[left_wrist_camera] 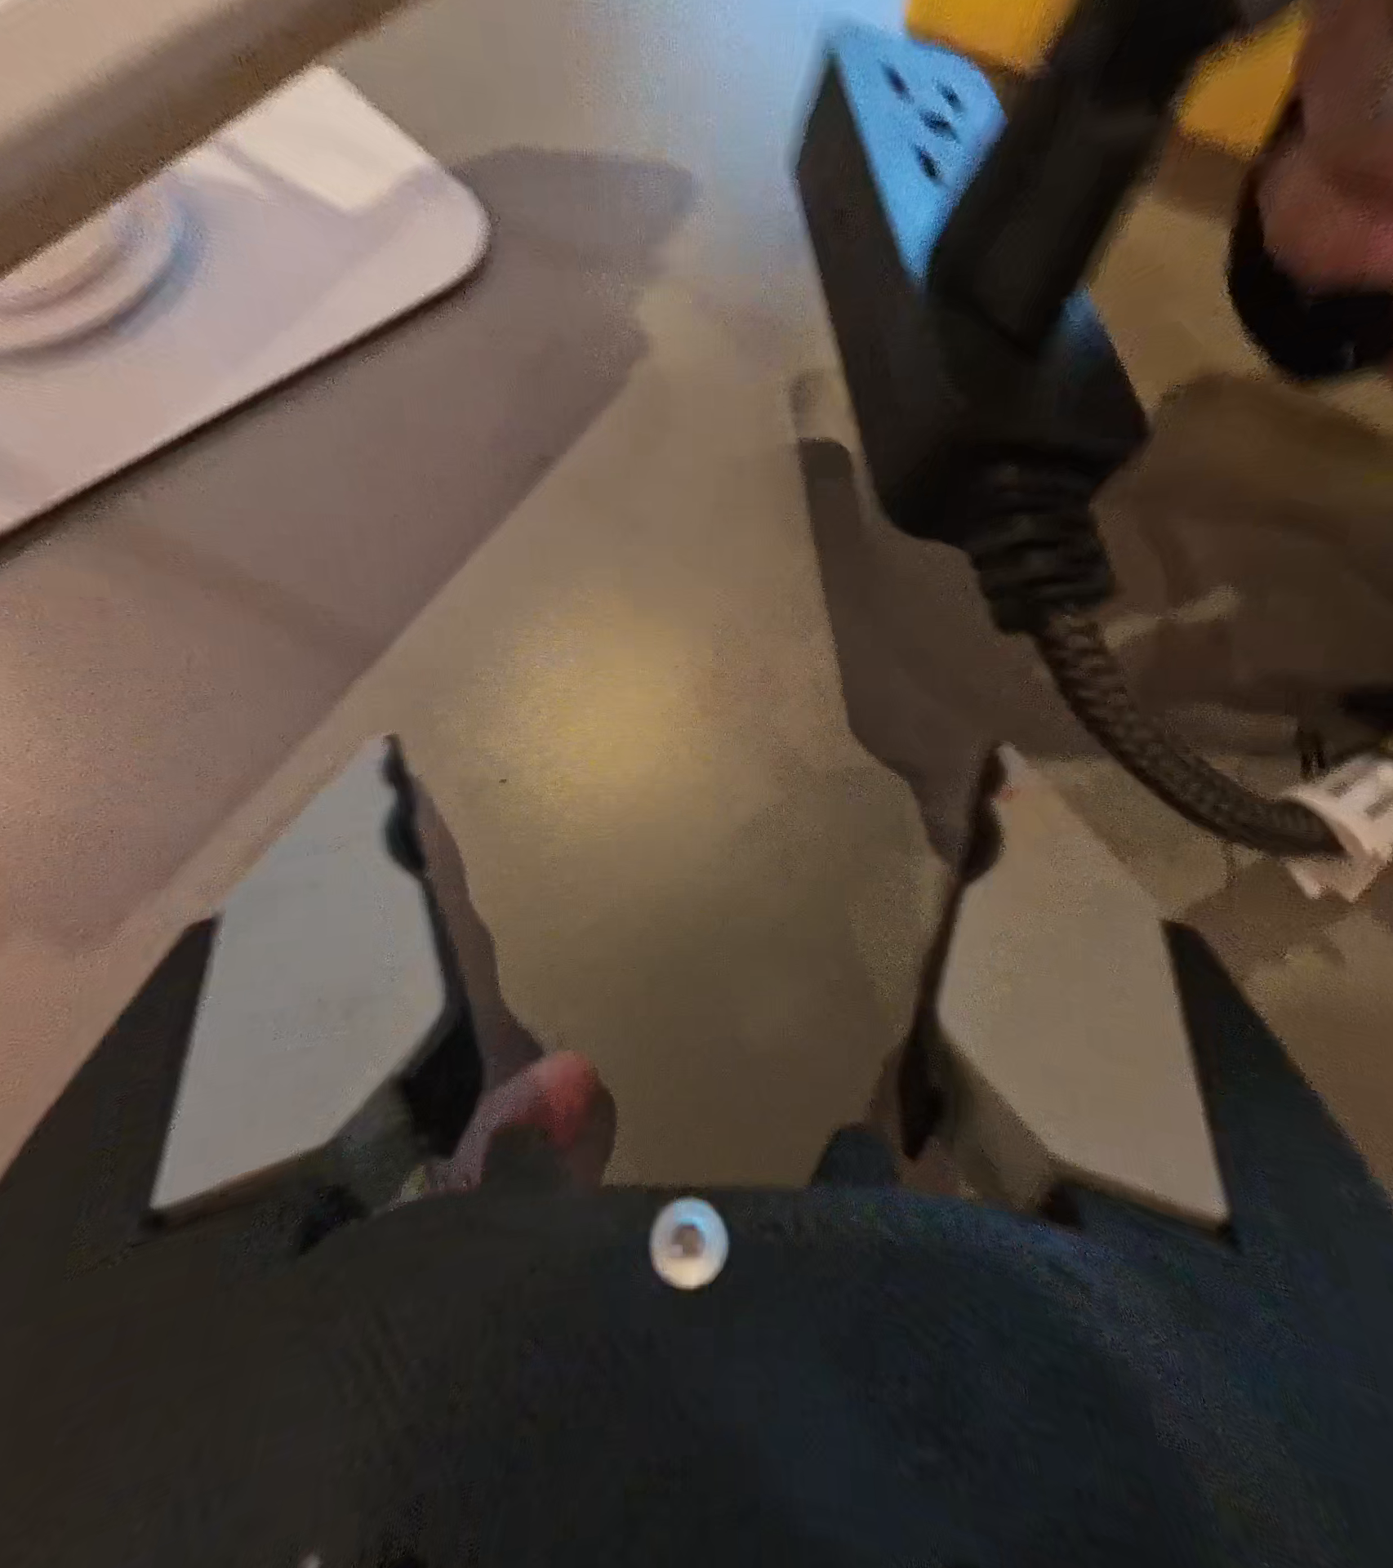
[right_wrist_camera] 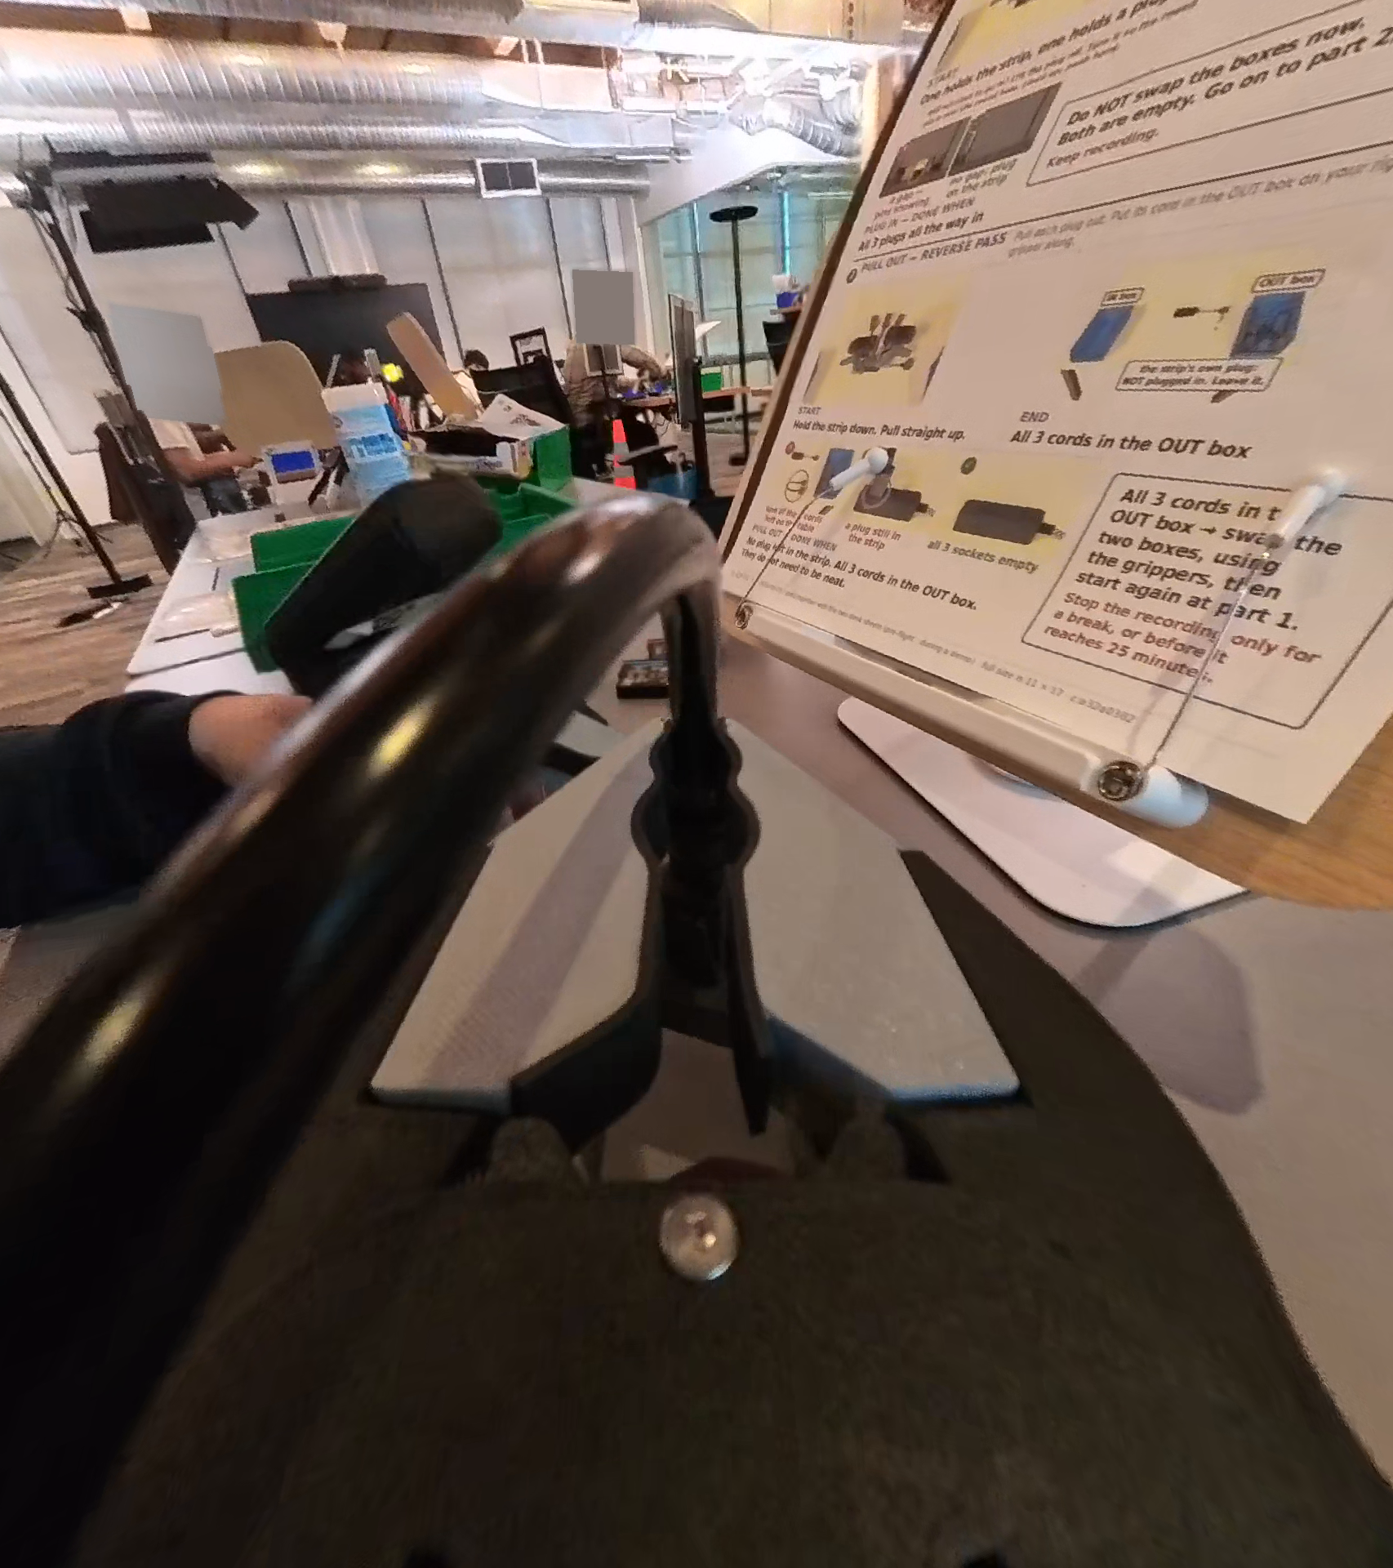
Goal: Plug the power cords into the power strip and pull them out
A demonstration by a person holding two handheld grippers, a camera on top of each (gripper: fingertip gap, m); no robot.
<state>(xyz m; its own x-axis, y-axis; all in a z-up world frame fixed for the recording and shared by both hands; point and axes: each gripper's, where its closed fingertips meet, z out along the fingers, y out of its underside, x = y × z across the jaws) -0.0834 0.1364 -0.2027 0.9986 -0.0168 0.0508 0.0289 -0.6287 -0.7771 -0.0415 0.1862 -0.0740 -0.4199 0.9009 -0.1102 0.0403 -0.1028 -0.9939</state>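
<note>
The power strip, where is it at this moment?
In the left wrist view the power strip lies on the table at the upper right, ahead of the open left gripper, under the right gripper's black finger.

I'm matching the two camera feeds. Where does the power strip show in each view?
Left wrist view: power strip at upper right, black.
Right wrist view: not in it; a black power cord arches across the left.
Shared landmark: the white stand base, upper left in the left wrist view, right of centre in the right.
</note>
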